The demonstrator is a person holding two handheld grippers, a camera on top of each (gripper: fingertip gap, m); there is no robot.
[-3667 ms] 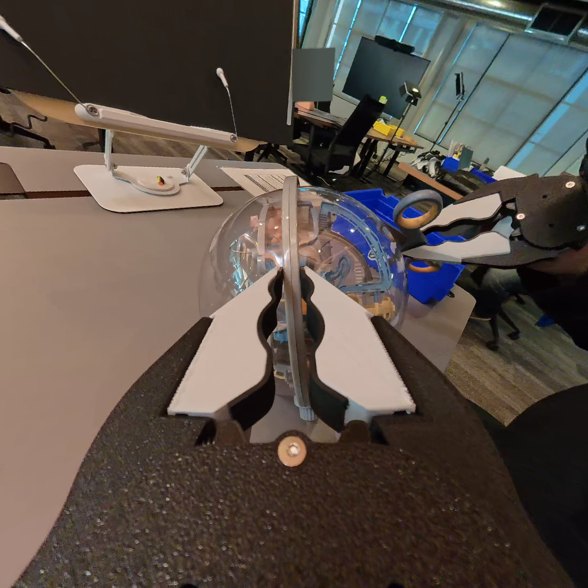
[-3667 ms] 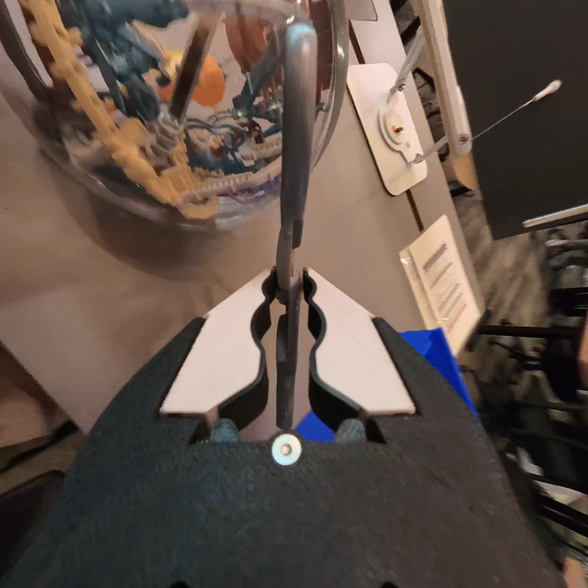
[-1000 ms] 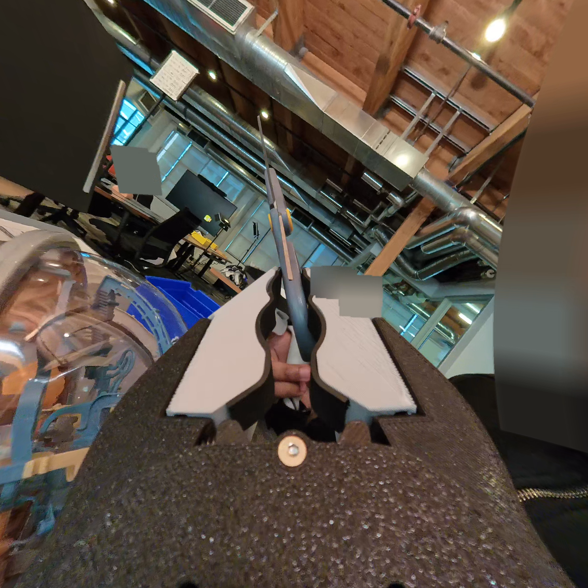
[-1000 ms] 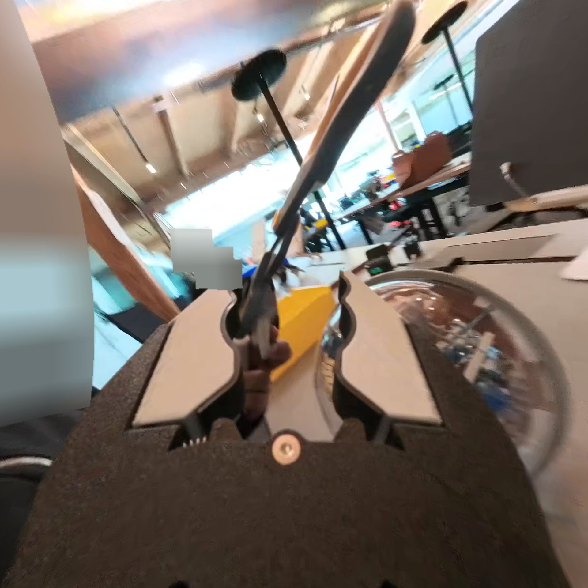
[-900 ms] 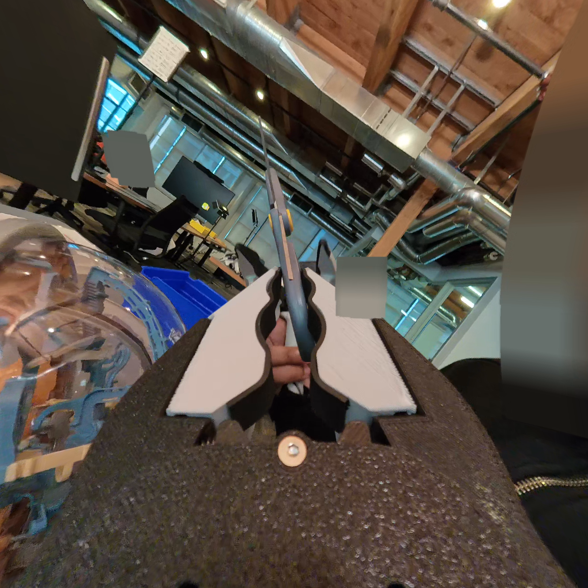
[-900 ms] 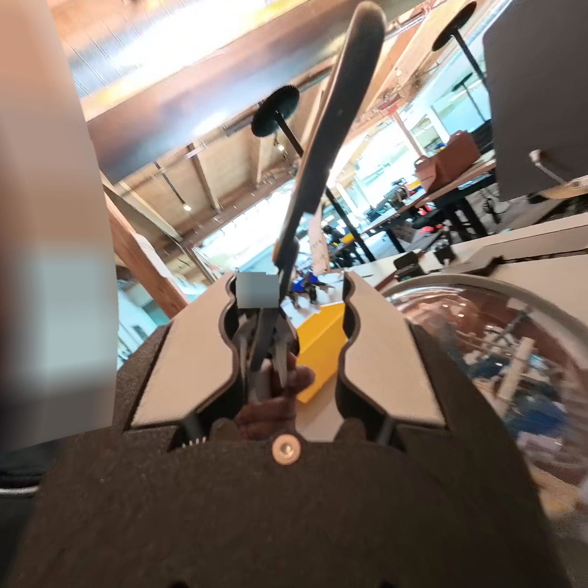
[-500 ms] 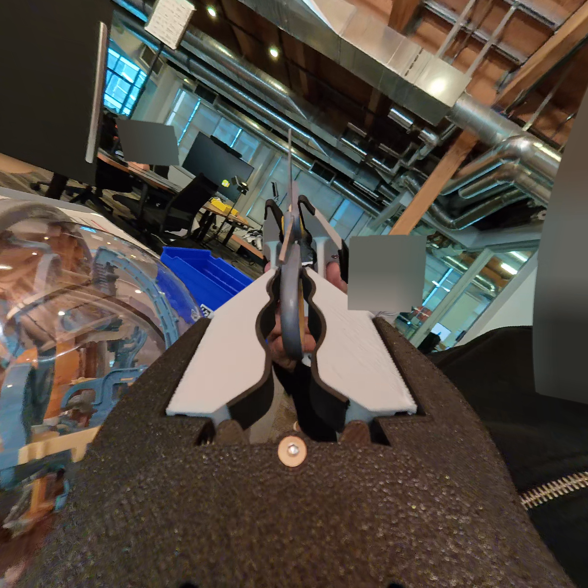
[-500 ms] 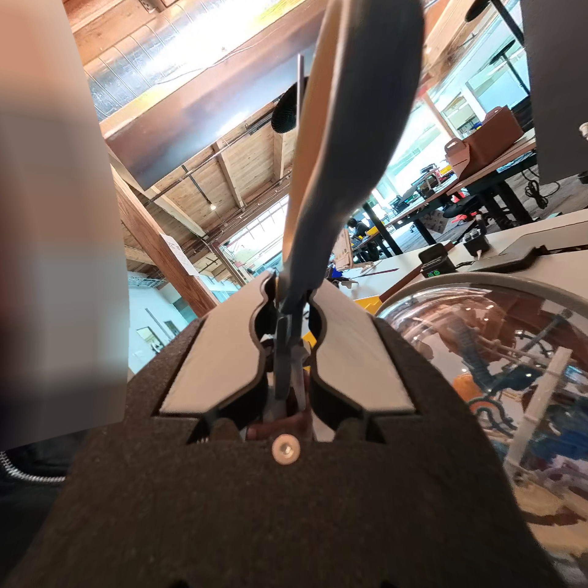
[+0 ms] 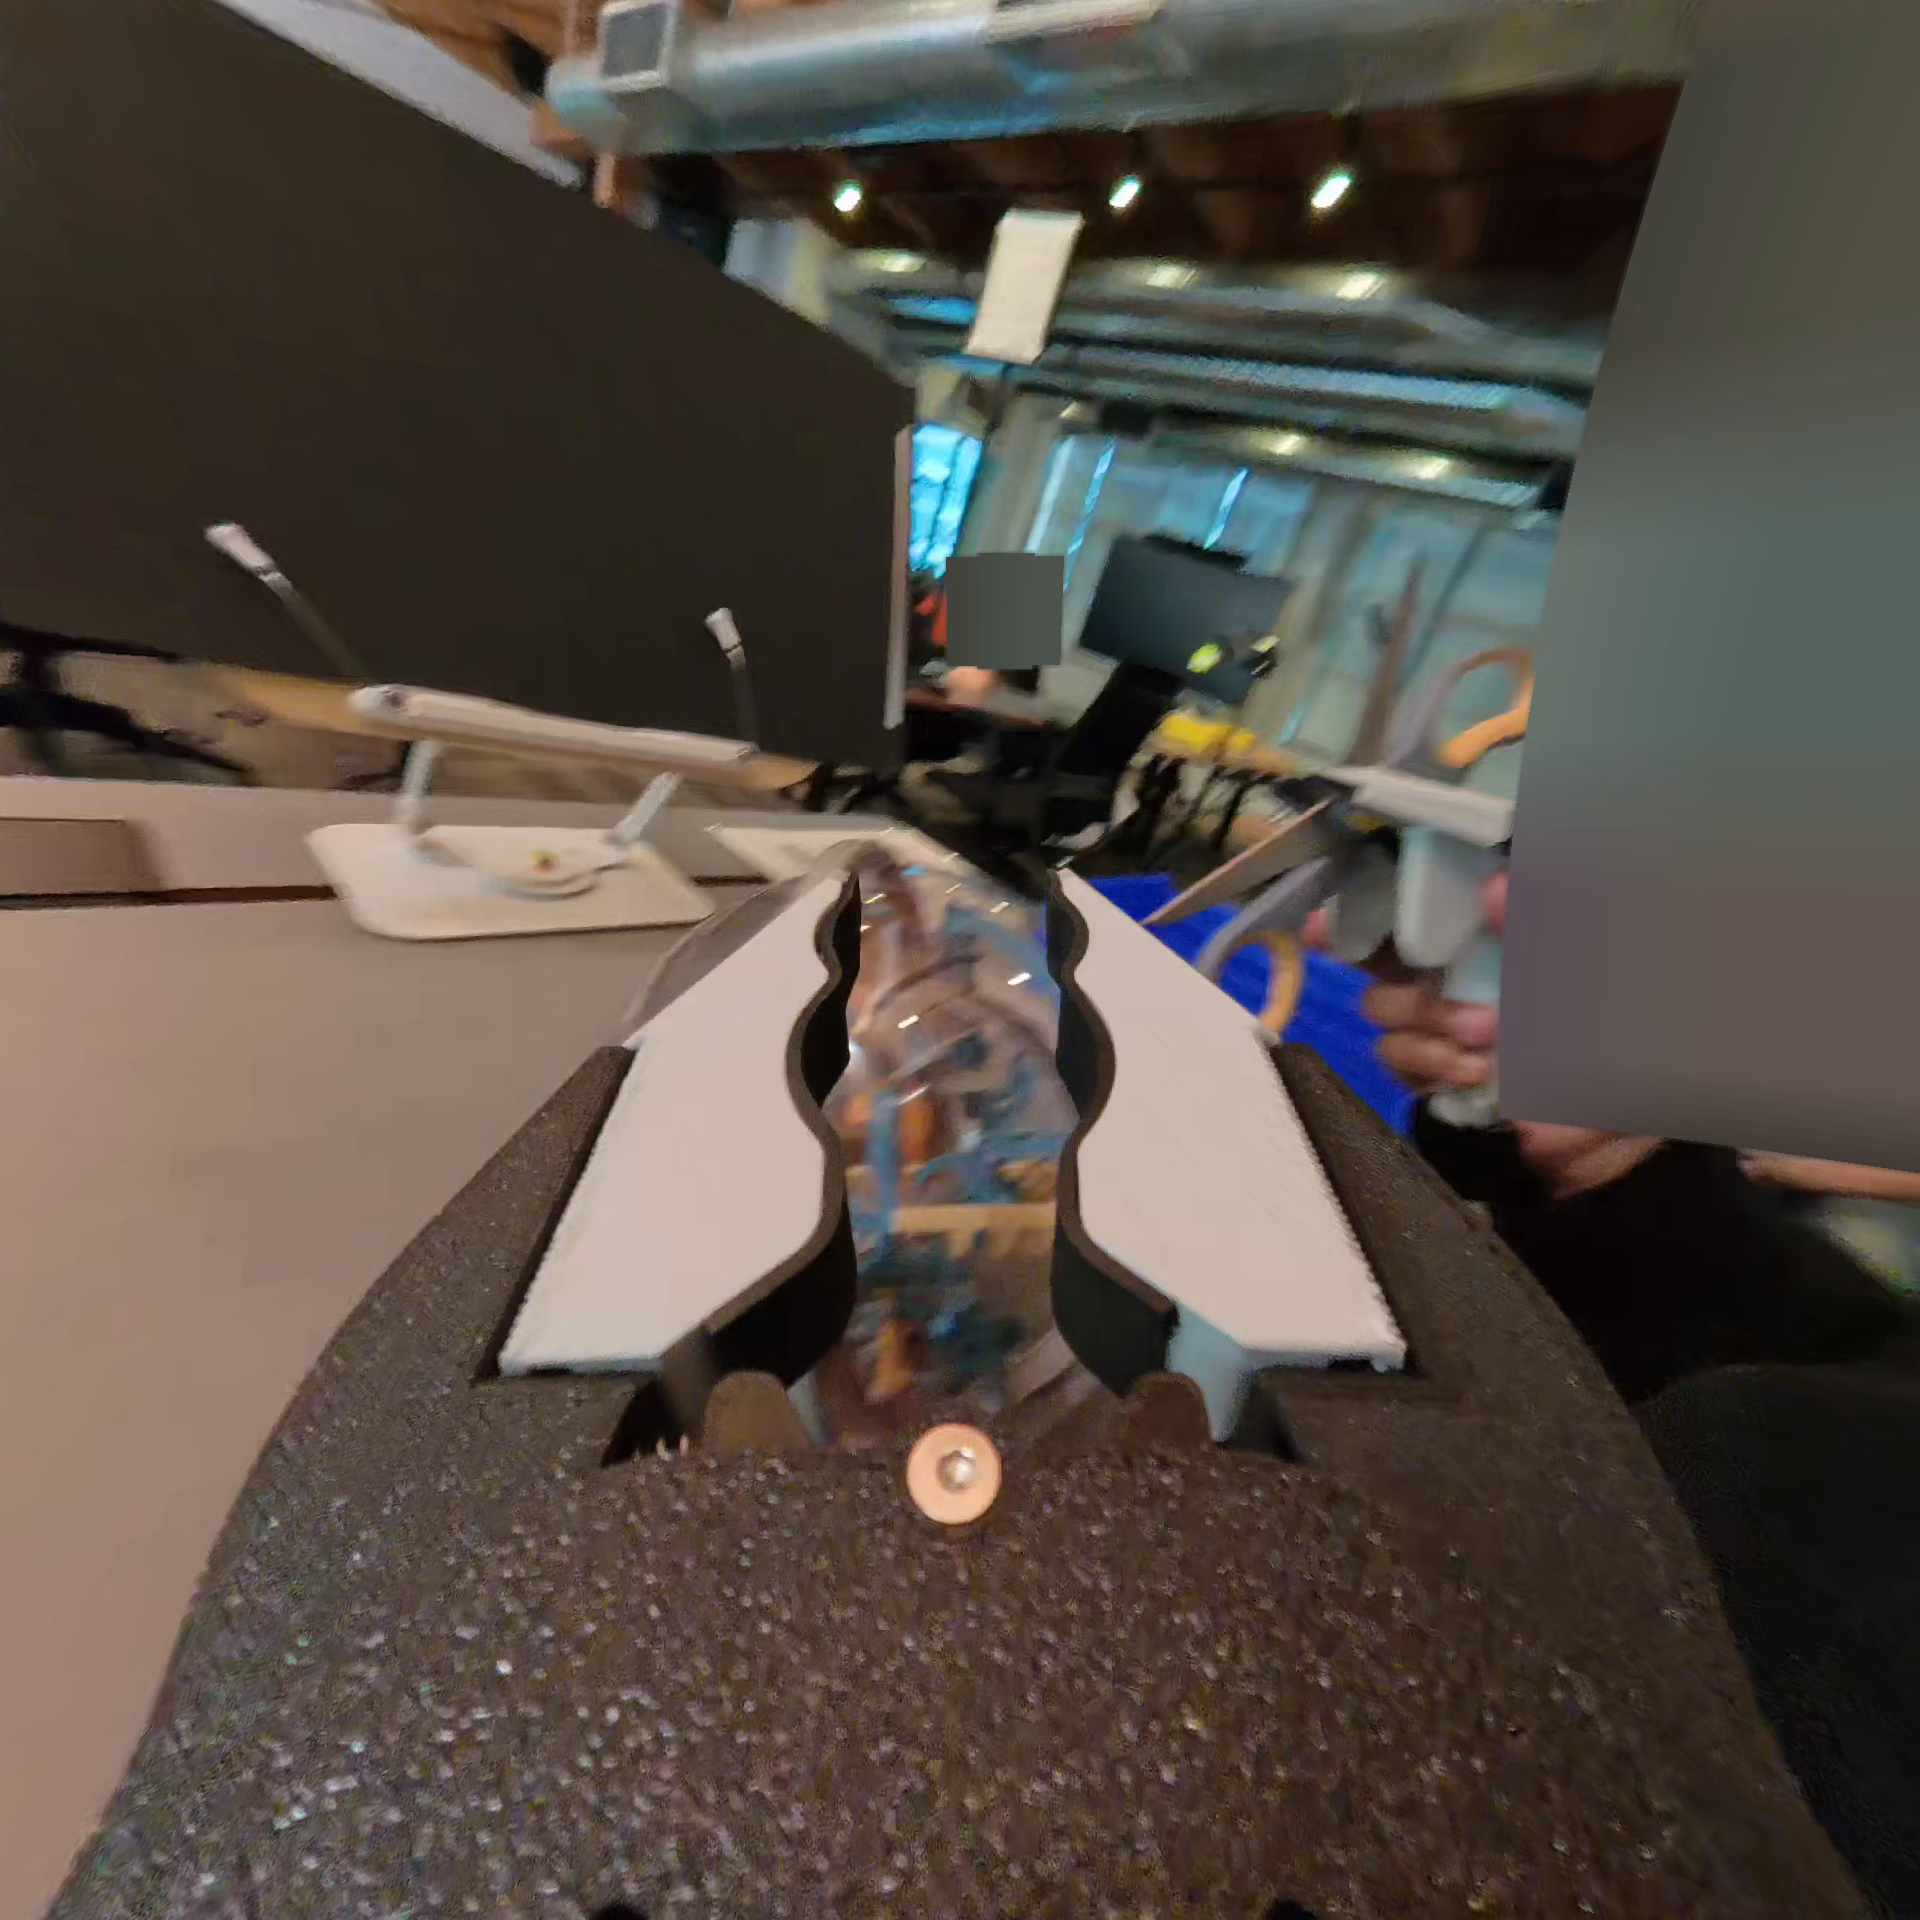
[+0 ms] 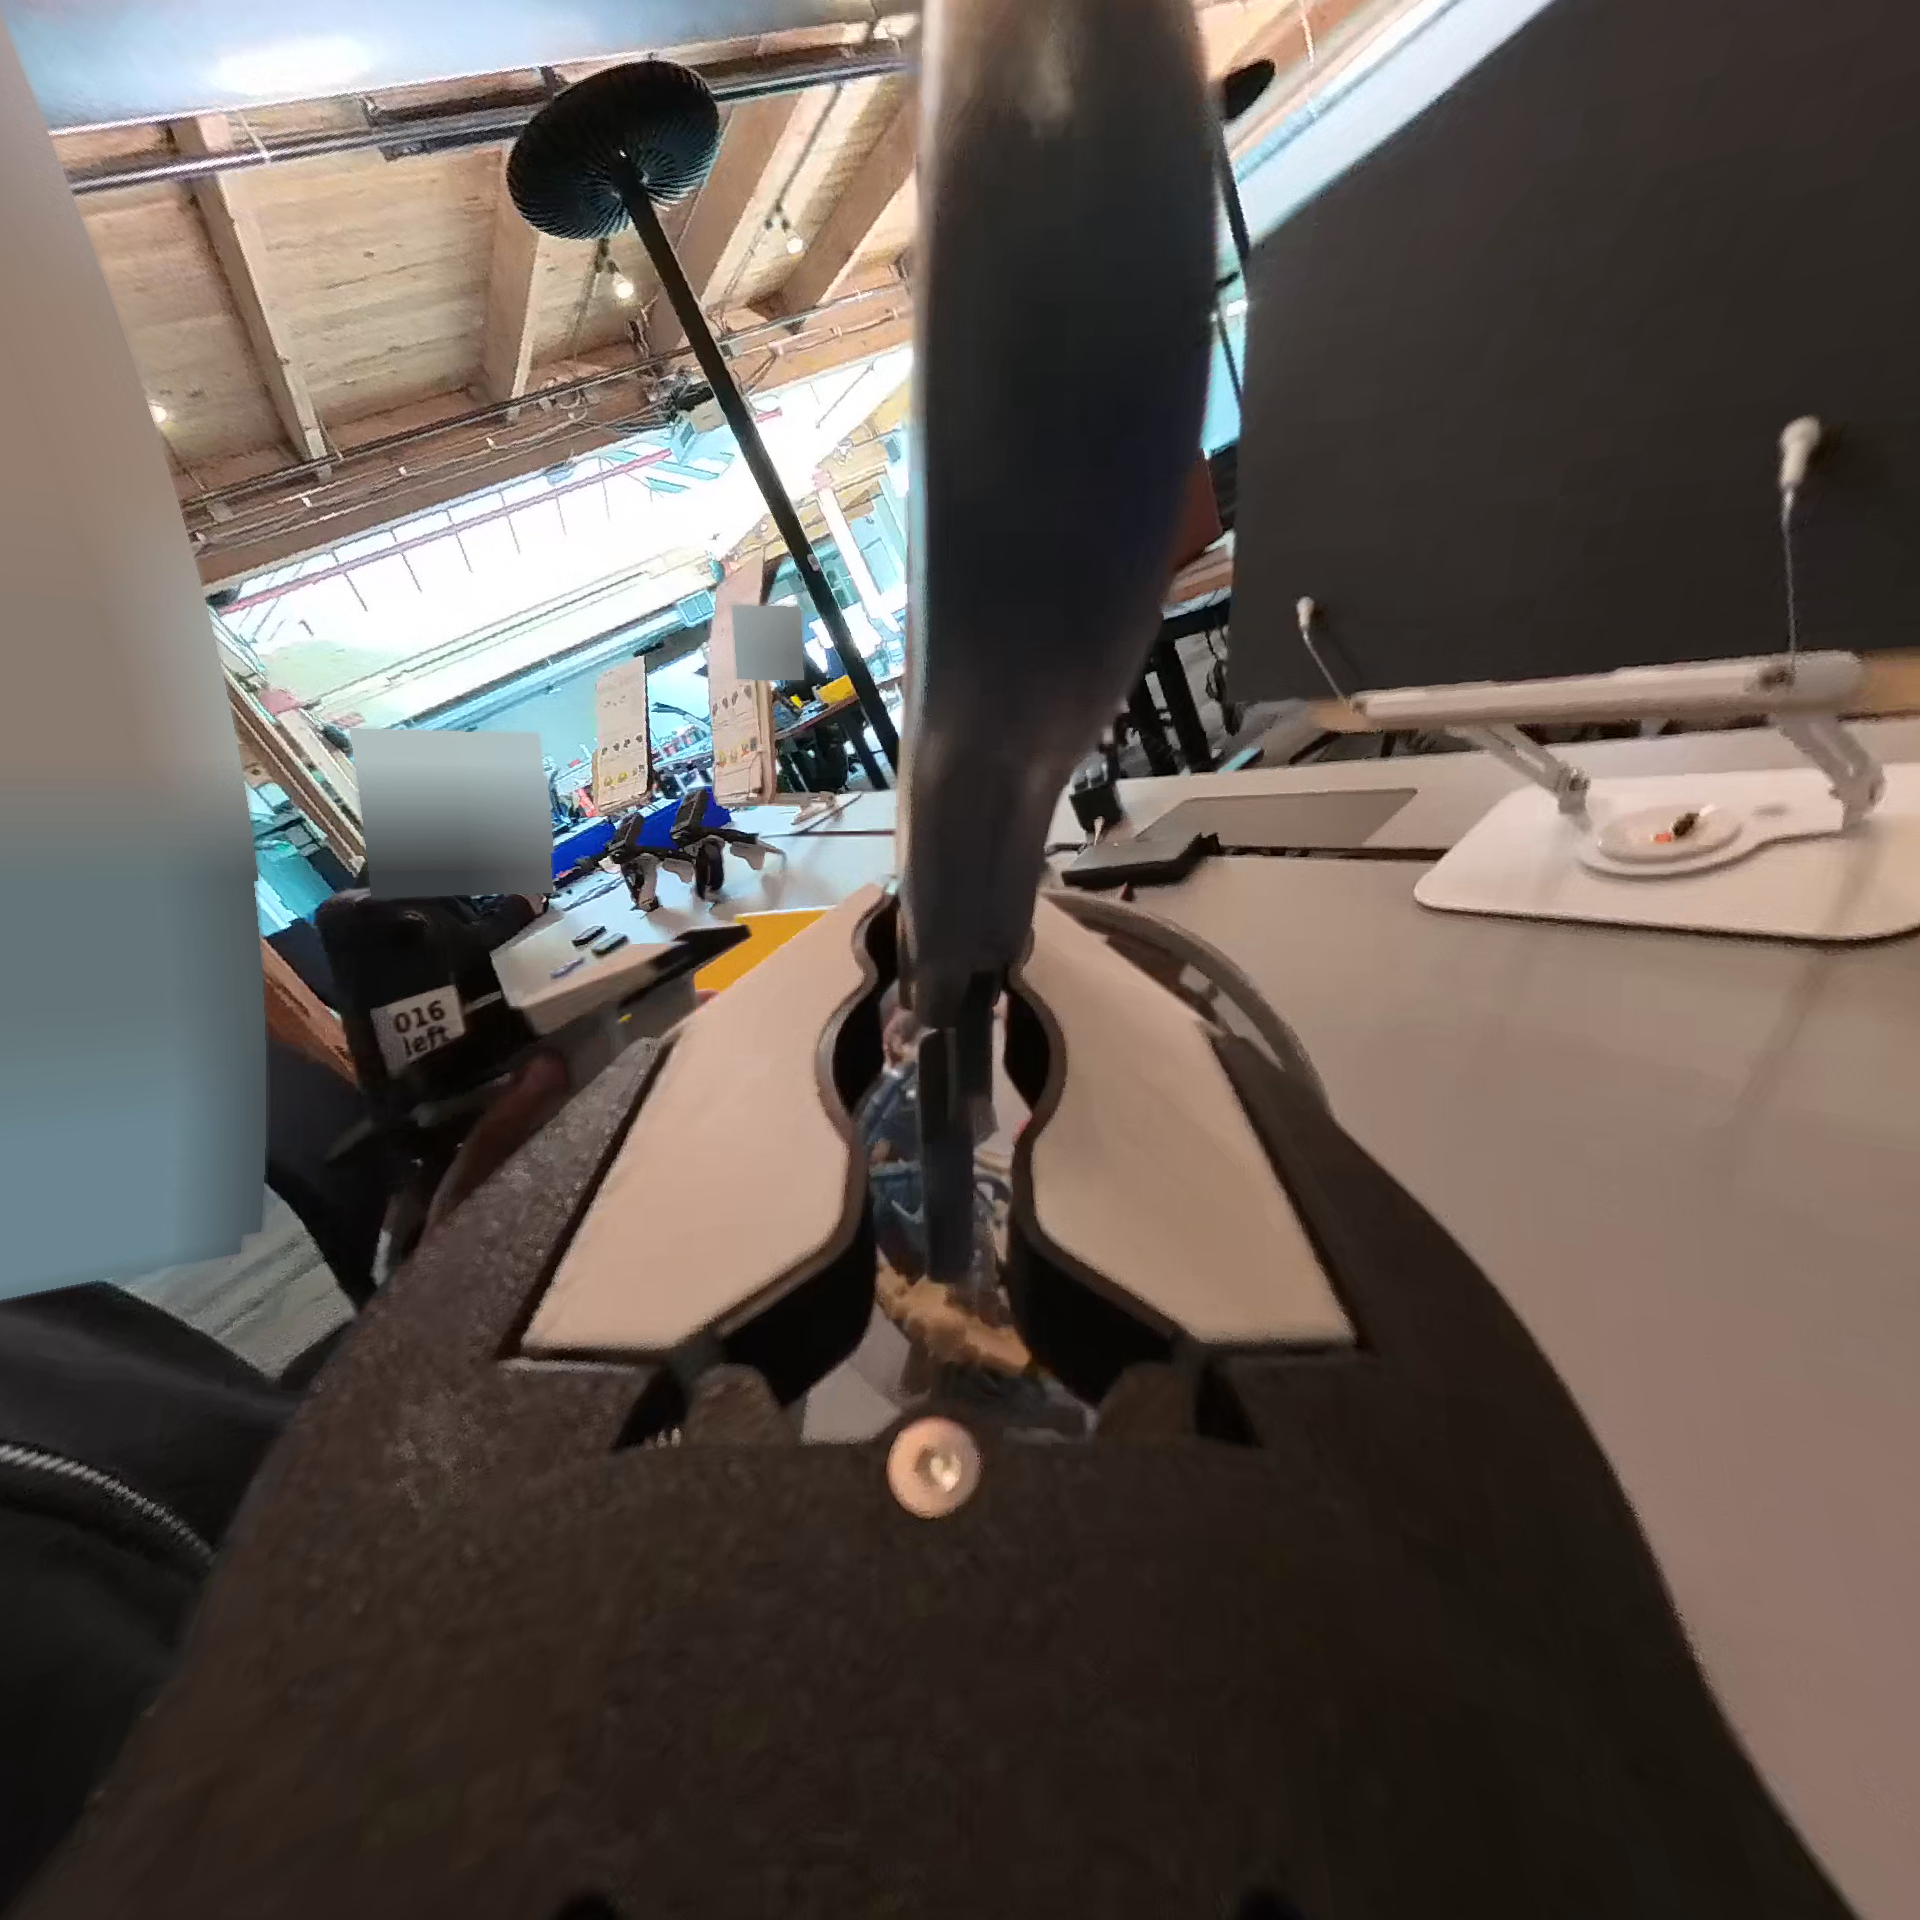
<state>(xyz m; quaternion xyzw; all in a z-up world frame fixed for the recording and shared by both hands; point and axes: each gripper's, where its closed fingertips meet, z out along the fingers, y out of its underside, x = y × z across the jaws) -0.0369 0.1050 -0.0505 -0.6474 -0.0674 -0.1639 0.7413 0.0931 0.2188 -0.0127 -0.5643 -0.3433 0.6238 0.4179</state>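
On the left I see the stand (image 9: 499, 883) on the table (image 9: 260, 1091). My left gripper (image 9: 951, 894) is released, its jaws apart with nothing between them; the clear ball (image 9: 935, 1122) lies just under them, on the table. To the right, my right gripper (image 10: 951, 935) is clenched on the scissors (image 10: 1039, 468), which point upward, the grey handle high above the fingers. In the left view the scissors (image 9: 1299, 914) show before the blue bin (image 9: 1320, 997).
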